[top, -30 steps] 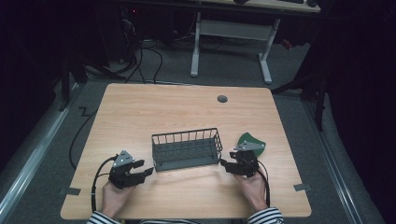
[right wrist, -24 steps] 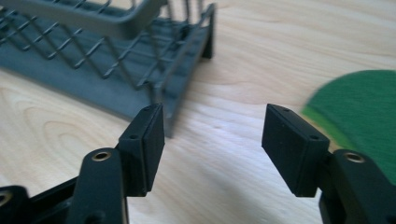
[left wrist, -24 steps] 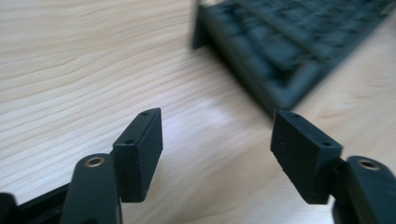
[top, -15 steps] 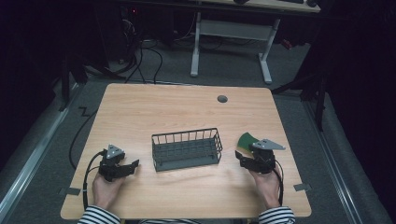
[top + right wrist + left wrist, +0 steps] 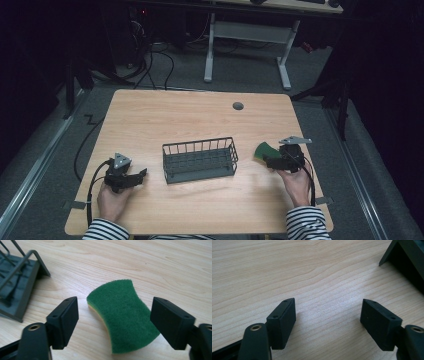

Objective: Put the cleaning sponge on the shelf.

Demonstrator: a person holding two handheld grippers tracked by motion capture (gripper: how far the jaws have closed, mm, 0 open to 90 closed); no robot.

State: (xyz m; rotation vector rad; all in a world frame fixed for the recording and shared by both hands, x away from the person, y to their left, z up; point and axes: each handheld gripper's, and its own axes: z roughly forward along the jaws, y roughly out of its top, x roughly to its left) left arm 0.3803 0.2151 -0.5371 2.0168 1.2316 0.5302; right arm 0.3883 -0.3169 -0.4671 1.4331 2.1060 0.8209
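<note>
In the right gripper view, the sponge (image 5: 123, 316) lay flat on the table (image 5: 162, 262), green side up with a yellow edge, between wide jaws that had just been opening and did not touch it. From above, the right gripper (image 5: 271, 161) covered part of the sponge (image 5: 262, 150) at centre right. The left gripper (image 5: 141, 176) gaped over bare wood at lower left; a second earlier both sat against the basket (image 5: 200, 160).
</note>
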